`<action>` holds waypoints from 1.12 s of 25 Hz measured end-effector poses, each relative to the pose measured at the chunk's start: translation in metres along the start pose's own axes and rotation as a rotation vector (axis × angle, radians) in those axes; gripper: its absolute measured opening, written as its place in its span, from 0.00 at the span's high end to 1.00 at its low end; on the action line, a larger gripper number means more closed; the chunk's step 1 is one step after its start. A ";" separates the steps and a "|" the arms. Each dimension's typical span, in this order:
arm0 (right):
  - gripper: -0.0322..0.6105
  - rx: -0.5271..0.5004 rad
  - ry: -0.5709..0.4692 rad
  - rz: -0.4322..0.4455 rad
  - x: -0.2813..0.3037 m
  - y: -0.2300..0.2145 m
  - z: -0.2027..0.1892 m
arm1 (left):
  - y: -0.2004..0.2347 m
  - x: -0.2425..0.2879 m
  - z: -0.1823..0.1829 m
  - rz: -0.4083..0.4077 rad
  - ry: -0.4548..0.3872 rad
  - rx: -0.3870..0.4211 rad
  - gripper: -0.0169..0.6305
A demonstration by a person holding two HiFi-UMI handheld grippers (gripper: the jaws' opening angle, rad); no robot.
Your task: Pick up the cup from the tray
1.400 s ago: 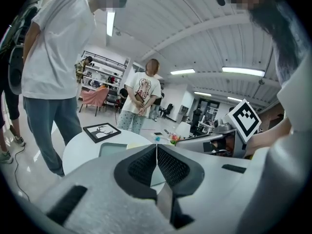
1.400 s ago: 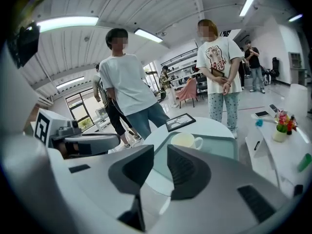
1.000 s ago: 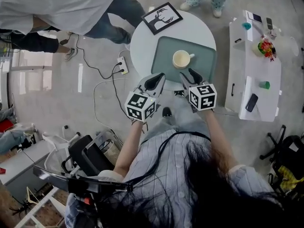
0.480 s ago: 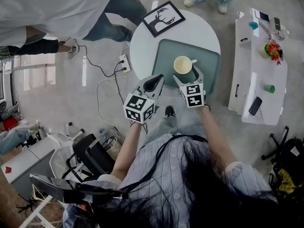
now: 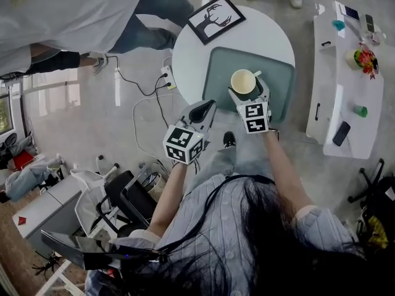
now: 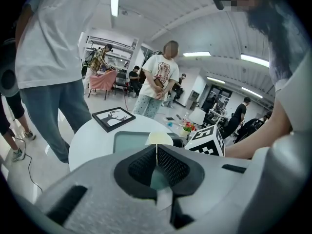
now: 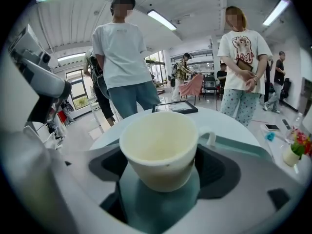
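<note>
right claw [image 5: 247, 92] is standing wide open with the cup [image 7: 158, 145] sitting between its jaws, one jaw on each side of the cup wall; not clamping, and can't tell if either pad is touching it

cup is cream, upright, looking empty inside, handle pointing away from the person and to the right

cup is resting on the grey-green tray [image 5: 279, 78], in the part of the tray nearest the person

tray is lying on the round white worktop [image 5: 262, 31], taking up its right side

left claw [image 5: 205, 108] is closed all the way, jaw tips meeting, nothing between them

it's hovering just off the near-left edge of the worktop, over the floor, beside the right claw and apart from it

left gripper view is looking across the worktop, with the cup rim and the right claw's marker cube [image 6: 208, 141] showing just beyond the closed tips

framed black-and-white picture [image 5: 216, 18] is lying flat at the far-left edge of the worktop, apart from the tray

people are standing around the far side of the worktop
</note>
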State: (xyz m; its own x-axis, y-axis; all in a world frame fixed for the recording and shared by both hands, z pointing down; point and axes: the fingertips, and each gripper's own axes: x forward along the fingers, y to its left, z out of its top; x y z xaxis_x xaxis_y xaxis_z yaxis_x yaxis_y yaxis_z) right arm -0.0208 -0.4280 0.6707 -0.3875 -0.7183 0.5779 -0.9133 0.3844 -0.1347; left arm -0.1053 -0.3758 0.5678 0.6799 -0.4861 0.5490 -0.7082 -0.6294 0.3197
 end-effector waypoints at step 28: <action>0.33 -0.070 -0.044 -0.046 0.003 -0.002 0.036 | 0.011 -0.020 -0.015 0.014 -0.006 -0.030 0.95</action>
State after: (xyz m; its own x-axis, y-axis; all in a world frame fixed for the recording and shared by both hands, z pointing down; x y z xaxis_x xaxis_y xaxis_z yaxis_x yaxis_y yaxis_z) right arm -0.0244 -0.4526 0.6437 -0.3521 -0.7600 0.5463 -0.9197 0.3893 -0.0510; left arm -0.1294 -0.3637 0.5712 0.6709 -0.4983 0.5491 -0.7229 -0.6043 0.3349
